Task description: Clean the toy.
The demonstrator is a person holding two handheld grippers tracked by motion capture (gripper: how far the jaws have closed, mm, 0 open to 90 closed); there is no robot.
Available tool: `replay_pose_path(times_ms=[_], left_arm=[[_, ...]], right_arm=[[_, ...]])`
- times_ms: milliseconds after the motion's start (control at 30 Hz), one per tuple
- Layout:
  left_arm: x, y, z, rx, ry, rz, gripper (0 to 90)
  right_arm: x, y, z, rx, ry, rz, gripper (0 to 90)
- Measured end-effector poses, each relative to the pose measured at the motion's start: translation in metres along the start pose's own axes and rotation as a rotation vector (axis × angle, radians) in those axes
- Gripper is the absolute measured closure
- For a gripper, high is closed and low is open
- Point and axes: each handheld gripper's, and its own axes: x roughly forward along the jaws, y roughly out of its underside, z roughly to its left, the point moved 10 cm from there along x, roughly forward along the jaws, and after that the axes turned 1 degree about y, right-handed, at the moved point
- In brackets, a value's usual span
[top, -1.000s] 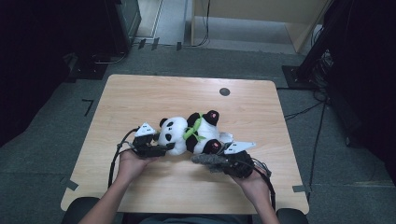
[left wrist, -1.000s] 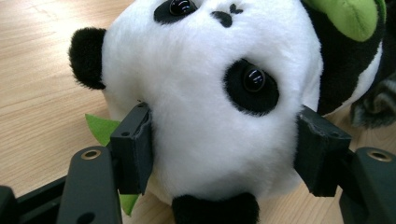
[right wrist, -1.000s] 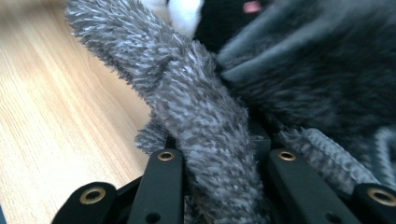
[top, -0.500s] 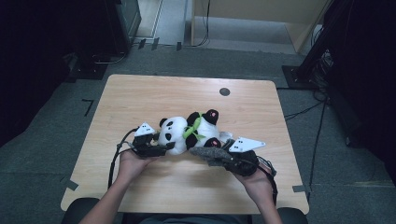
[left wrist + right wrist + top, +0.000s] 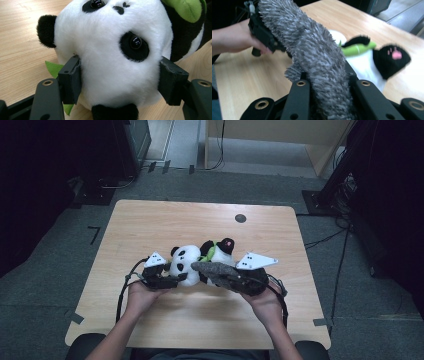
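Observation:
A panda plush [image 5: 186, 261] with a green collar lies on its side mid-table [image 5: 165, 220]. My left gripper [image 5: 176, 278] is shut on the panda's head [image 5: 112, 62], one pad pressing into each side of it. A green felt leaf [image 5: 53, 68] pokes out beneath the head. My right gripper [image 5: 229, 279] is shut on a shaggy grey cloth [image 5: 214, 270], which drapes across the panda's belly. In the right gripper view the grey cloth [image 5: 314, 57] rises between the jaws of the right gripper [image 5: 325, 77], with the panda's black paw [image 5: 390, 58] behind it and the left gripper [image 5: 264, 32] farther off.
A small black round cap [image 5: 240, 218] sits in the tabletop near its far edge. Dark cabinets and cables stand on the floor beyond and to the right of the table. Bare wood lies to the left, far side and front.
My right gripper has lifted the grey cloth up and left, from the table beside the panda onto its body. The left gripper has stayed clamped on the head.

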Motion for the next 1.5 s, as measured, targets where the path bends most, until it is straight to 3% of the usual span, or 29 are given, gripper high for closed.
replay_pose_path(times_ms=[300, 433, 600, 833, 1100, 1300, 1433, 1500], left_arm=[[0.0, 0.0, 0.001, -0.012, 0.005, -0.007, 30.9], [0.0, 0.0, 0.001, -0.008, 0.004, -0.005, 30.9], [0.0, 0.0, 0.0, -0.003, 0.004, -0.005, 30.9], [0.0, 0.001, 0.0, -0.017, 0.008, -0.009, 30.9], [0.0, 0.002, 0.0, -0.017, 0.007, -0.008, 30.9], [0.0, 0.001, 0.0, -0.023, 0.012, -0.01, 31.1], [0.0, 0.001, 0.001, -0.023, 0.01, -0.008, 31.5], [0.0, 0.001, 0.0, -0.027, 0.01, -0.005, 31.5]], right_arm=[[0.032, -0.028, -0.009, 0.007, -0.014, 0.01, 75.6], [0.047, -0.035, -0.014, -0.026, 0.029, 0.023, 75.6], [0.068, -0.04, -0.011, -0.018, 0.033, 0.019, 75.5], [0.096, -0.02, 0.003, -0.055, 0.024, 0.069, 75.5], [0.095, 0.001, 0.023, -0.076, -0.006, 0.049, 75.7], [0.101, 0.024, 0.042, -0.162, -0.009, 0.105, 75.8], [0.102, 0.033, 0.043, -0.151, -0.025, 0.1, 75.8], [0.103, 0.042, 0.046, -0.142, -0.043, 0.127, 76.0]])
